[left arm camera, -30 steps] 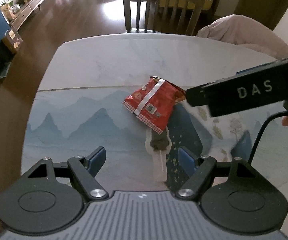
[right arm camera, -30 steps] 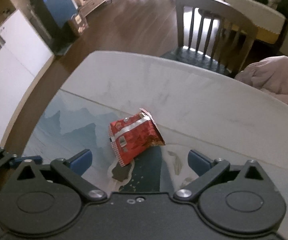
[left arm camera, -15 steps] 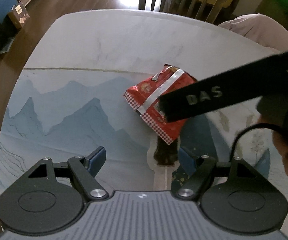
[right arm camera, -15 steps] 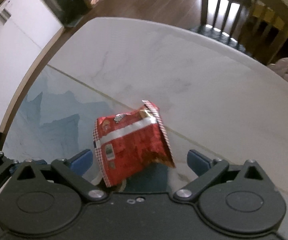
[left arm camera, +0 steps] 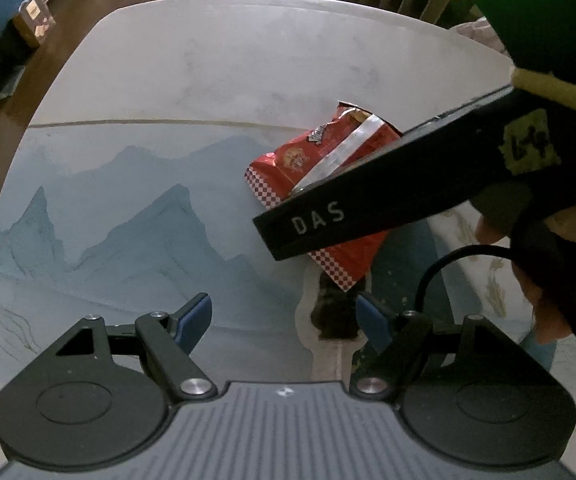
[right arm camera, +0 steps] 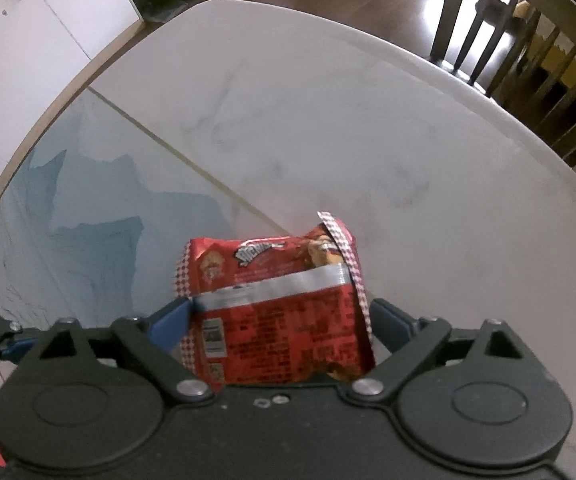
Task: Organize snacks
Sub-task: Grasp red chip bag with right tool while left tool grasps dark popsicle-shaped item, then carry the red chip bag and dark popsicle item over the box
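A red snack bag (right arm camera: 271,316) with a silver band and checkered edges lies on the blue mountain-print mat (left arm camera: 127,216). My right gripper (right arm camera: 279,318) is open and straddles the bag, its blue pads at the bag's two sides. In the left wrist view the bag (left arm camera: 308,164) is partly covered by the right gripper's black body (left arm camera: 388,196), which crosses in from the right. My left gripper (left arm camera: 283,322) is open and empty, low over the mat, short of the bag.
The mat lies on a white marble table (right arm camera: 328,112). A dark wooden chair (right arm camera: 520,28) stands at the far edge. White cabinets (right arm camera: 27,40) are off to the left. A dark printed patch (left arm camera: 334,316) on the mat sits between my left fingers.
My right gripper has moved forward and down until the bag sits between its open fingers. My left gripper has moved closer to the table.
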Demonstrator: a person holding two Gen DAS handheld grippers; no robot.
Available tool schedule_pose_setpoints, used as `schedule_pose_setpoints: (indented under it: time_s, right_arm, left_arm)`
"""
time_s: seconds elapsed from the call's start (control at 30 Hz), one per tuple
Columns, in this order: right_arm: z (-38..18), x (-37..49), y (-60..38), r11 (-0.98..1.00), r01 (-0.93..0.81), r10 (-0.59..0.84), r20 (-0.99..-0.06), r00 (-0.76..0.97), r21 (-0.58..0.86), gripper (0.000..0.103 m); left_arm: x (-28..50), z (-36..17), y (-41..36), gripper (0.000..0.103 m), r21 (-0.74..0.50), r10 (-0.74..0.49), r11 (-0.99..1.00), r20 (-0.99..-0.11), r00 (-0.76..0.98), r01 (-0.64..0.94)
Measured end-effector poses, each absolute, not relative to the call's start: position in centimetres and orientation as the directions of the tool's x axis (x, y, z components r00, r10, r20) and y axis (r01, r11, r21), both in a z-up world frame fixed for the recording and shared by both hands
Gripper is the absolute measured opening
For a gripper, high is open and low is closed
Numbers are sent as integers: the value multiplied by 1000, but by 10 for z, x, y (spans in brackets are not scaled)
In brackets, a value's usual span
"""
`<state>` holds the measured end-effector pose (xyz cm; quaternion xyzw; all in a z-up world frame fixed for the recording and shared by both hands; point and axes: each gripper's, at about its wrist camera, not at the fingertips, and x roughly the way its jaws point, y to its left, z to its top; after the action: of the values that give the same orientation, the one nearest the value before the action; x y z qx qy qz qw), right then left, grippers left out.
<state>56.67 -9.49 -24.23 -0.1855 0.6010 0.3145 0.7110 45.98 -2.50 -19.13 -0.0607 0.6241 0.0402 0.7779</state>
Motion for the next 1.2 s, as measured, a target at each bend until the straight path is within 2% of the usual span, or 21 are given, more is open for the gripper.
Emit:
schedule_pose_setpoints:
  time_s: [0.17, 0.53, 0.63, 0.8, 0.87, 1.2]
  right_arm:
    - [-239, 564, -101, 711, -698, 229, -966, 121, 81, 77]
    - [-236, 574, -136, 780, -622, 212, -965, 155, 71, 76]
    - [-236, 571, -135, 791, -608, 210, -965, 158, 73, 76]
    - [-240, 565, -134, 799, -596, 209, -965, 159, 75, 76]
    - [-241, 566, -133, 805, -589, 207, -965, 160, 75, 76]
    - [-223, 551, -155, 833, -538, 255, -952, 170, 127, 76]
  left_arm:
    - [462, -199, -31, 79, -47, -17, 990, -976, 216, -132]
    - [463, -213, -52, 77, -25, -6, 996, -977, 215, -84]
    - [456, -211, -64, 71, -1, 9, 999, -973, 230, -47]
    - [448, -206, -75, 45, -2, 2, 1000, -968, 252, -14]
    - [447, -203, -77, 40, 1, 5, 1000, -966, 259, -14]
    - [443, -196, -66, 39, -20, -2, 998, -967, 256, -67]
